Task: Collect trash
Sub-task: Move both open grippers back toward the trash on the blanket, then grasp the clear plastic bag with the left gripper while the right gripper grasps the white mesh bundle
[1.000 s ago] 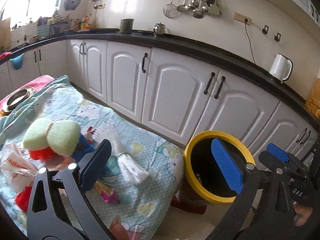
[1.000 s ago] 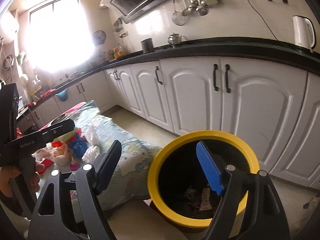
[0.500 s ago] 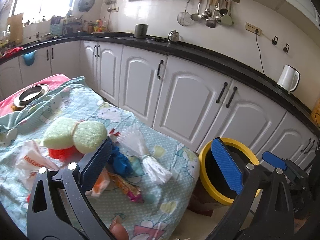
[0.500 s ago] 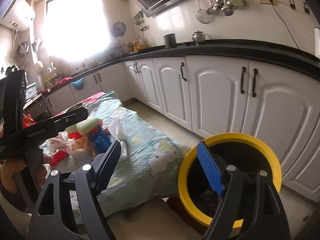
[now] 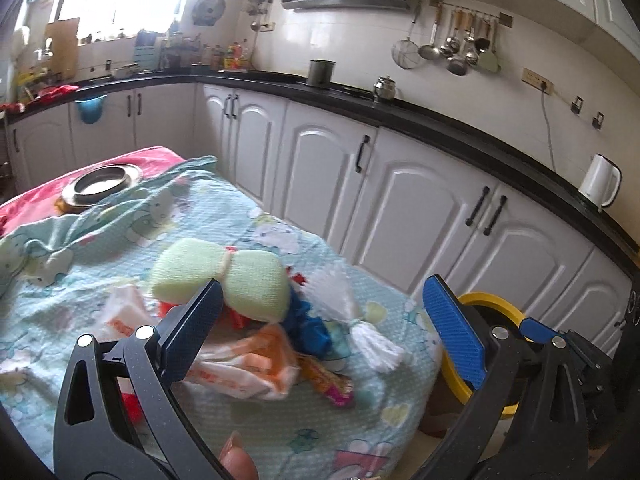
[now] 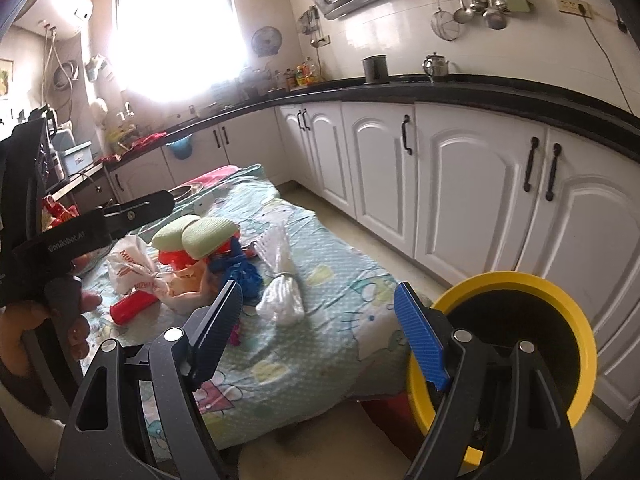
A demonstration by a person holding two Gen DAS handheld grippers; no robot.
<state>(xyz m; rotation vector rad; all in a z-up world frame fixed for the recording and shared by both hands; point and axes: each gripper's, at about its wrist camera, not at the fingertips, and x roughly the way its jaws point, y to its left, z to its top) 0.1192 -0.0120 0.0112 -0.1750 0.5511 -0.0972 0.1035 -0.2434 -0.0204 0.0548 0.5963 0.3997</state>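
two grippers point(image 6: 318, 336) point(image 5: 320, 332), one yellow-rimmed bin point(image 6: 516, 280), one green sponge point(image 5: 220, 276), one white tied bag point(image 6: 282, 284), one metal bowl point(image 5: 102, 182).

Sunlit kitchen point(image 6: 172, 32), white cabinets point(image 5: 420, 216)

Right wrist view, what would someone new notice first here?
Probably the heap of trash on the pale blue cartoon-print cloth, with a green sponge-like bundle on top and a knotted white plastic bag beside it. Next, the yellow-rimmed bin on the floor at the table's end, below the white cabinets.
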